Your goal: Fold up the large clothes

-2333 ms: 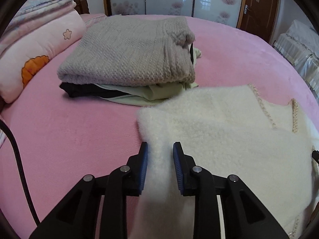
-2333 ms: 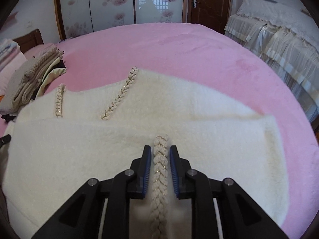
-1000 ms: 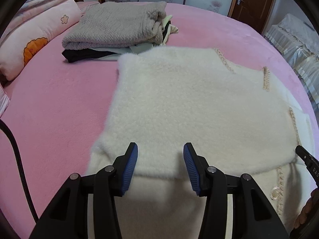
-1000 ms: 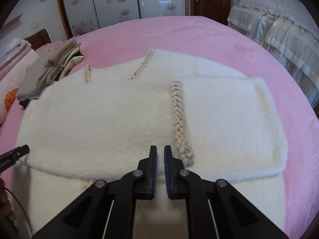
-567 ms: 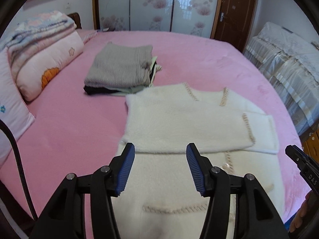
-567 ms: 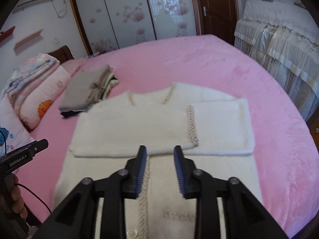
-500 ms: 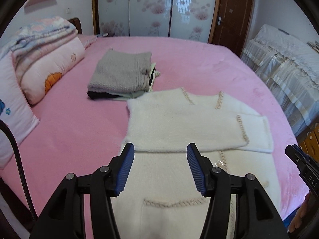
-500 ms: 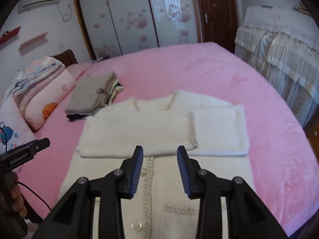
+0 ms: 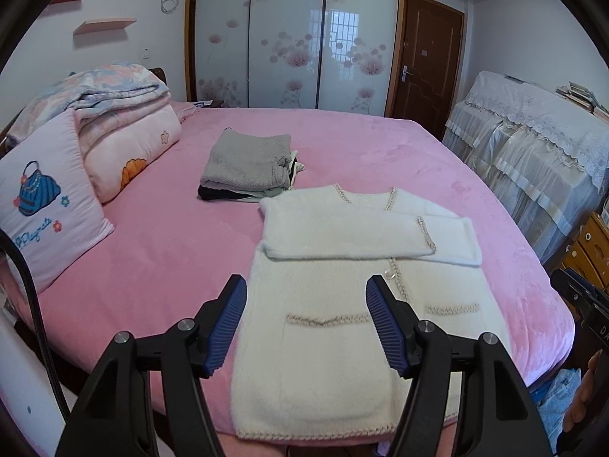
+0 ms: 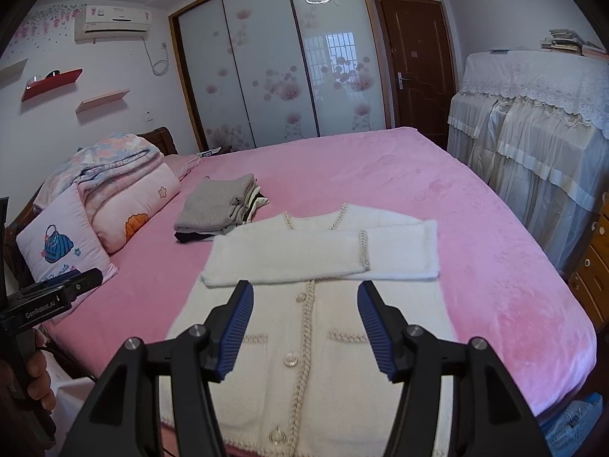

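Note:
A fluffy cream cardigan (image 9: 323, 297) with beige braided trim lies flat on the pink bed (image 9: 160, 251), hem at the near edge; it also shows in the right wrist view (image 10: 327, 304). Both sleeves are folded across the chest, one over the other (image 10: 323, 255). My left gripper (image 9: 306, 301) is open and empty, held high above the lower cardigan. My right gripper (image 10: 304, 304) is open and empty, also raised above the cardigan near its button line.
A stack of folded clothes with a grey sweater on top (image 9: 247, 163) sits beyond the cardigan. Pillows and a folded quilt (image 9: 114, 129) lie at the left. A lace-covered cabinet (image 10: 533, 122) stands right of the bed. Wardrobe doors (image 9: 289, 38) are behind.
Both grippers let go of the sleeves, opened wide and pulled back and up from the cardigan. The sleeves now lie folded across the chest.

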Action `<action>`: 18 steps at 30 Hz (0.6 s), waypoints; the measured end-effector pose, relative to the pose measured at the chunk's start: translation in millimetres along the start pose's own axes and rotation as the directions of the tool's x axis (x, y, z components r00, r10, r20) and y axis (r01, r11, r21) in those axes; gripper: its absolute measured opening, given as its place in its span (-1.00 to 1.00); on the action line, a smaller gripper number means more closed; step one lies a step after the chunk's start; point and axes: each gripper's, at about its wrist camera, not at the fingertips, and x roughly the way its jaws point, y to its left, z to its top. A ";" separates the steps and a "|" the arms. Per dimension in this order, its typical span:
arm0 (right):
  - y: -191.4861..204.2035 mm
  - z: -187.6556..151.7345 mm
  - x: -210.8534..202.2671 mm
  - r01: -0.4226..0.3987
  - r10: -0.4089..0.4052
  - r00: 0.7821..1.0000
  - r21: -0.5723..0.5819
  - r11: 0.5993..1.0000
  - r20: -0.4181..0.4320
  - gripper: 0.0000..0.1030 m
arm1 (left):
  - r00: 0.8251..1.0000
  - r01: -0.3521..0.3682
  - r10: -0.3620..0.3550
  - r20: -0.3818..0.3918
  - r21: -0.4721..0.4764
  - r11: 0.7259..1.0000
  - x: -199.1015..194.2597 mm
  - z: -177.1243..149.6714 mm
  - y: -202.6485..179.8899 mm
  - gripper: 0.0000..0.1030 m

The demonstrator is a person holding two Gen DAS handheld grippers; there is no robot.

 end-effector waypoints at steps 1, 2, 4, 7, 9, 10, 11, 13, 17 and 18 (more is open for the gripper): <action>0.0 -5.5 -4.8 0.001 -0.001 1.000 0.000 1.000 -0.001 0.11 | 1.000 -0.003 0.003 0.002 0.001 1.000 -4.5 -6.5 2.0 0.24; 0.2 -11.4 -9.4 0.001 -0.001 1.000 0.000 1.000 -0.002 0.12 | 1.000 -0.008 0.008 0.005 0.001 1.000 -9.5 -13.1 3.8 0.25; 1.1 -21.5 -18.7 0.002 -0.002 1.000 -0.001 1.000 -0.002 0.12 | 1.000 -0.011 0.011 0.012 -0.001 1.000 -19.3 -27.0 7.3 0.25; 0.8 -37.5 -28.0 0.013 -0.013 1.000 -0.003 1.000 0.001 0.12 | 1.000 -0.013 0.013 0.018 -0.001 1.000 -27.9 -43.6 11.9 0.29; 0.6 -47.0 -31.0 0.018 -0.018 1.000 -0.001 1.000 -0.003 0.12 | 1.000 -0.016 0.016 0.019 -0.003 1.000 -30.3 -56.9 14.3 0.39; 0.1 -52.8 -31.2 0.019 -0.019 1.000 0.002 1.000 -0.009 0.13 | 1.000 -0.016 0.016 0.018 -0.001 1.000 -30.2 -62.8 15.4 0.40; -1.5 -58.3 -31.4 0.020 -0.020 1.000 0.004 1.000 -0.015 0.13 | 1.000 -0.016 0.016 0.011 0.002 1.000 -28.0 -69.3 16.9 0.42; -4.2 -69.6 -28.1 0.029 -0.029 0.999 0.005 1.000 -0.032 0.13 | 1.000 -0.013 0.013 -0.018 0.000 1.000 -17.7 -81.9 20.0 0.42; -11.3 -95.4 -15.3 0.063 -0.063 0.995 -0.009 0.998 -0.072 0.13 | 0.996 0.001 -0.001 -0.085 0.001 1.000 14.4 -100.7 27.1 0.42; -14.5 -101.5 -11.0 0.070 -0.071 0.994 -0.010 0.997 -0.083 0.13 | 0.996 -0.005 0.004 -0.090 -0.009 1.000 22.6 -106.1 31.9 0.42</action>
